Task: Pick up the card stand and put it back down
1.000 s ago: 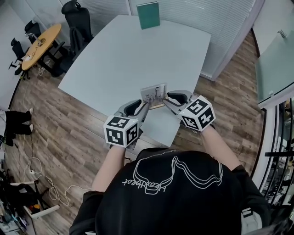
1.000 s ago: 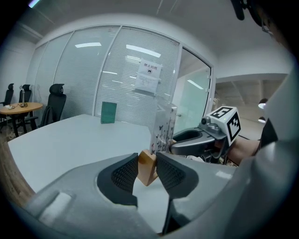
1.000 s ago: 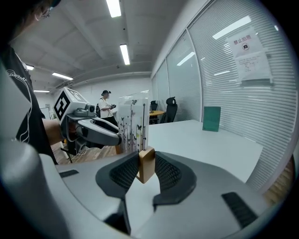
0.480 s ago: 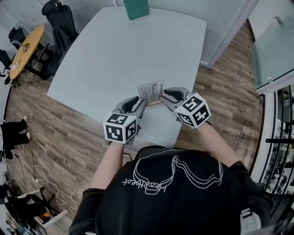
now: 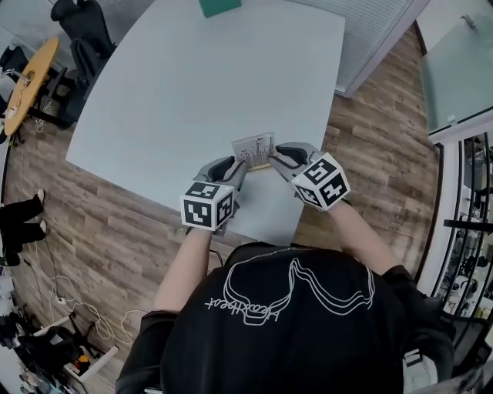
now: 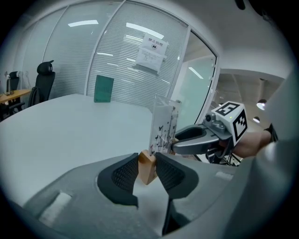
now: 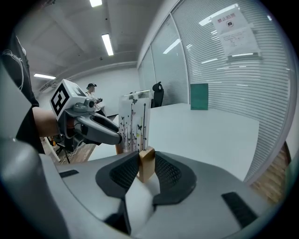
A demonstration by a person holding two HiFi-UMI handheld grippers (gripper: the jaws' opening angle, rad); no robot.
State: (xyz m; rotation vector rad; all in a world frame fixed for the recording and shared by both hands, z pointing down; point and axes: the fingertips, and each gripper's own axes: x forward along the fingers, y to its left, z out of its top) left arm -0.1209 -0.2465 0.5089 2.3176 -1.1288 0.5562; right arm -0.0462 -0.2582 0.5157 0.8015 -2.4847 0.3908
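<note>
The card stand [image 5: 254, 150] is a clear upright card printed with butterflies and stems, set in a small wooden base. It is near the front edge of the pale table [image 5: 177, 85]. My left gripper [image 5: 236, 165] is shut on the base's left end [image 6: 147, 168], and my right gripper [image 5: 275, 160] is shut on its right end [image 7: 145, 164]. The card [image 6: 163, 125] stands upright between the two grippers, and each gripper view shows the other gripper [image 6: 174, 142] [image 7: 117, 137] across it. Whether the base touches the table I cannot tell.
A green board [image 5: 219, 6] stands at the table's far edge, in front of a glass wall with blinds. An office chair [image 5: 77, 23] and a yellow round table [image 5: 23, 85] are at the far left. Wooden floor surrounds the table.
Both grippers have kept their hold on the stand's base. The head view has shifted, so the table, grippers and stand now sit slightly higher in the frame.
</note>
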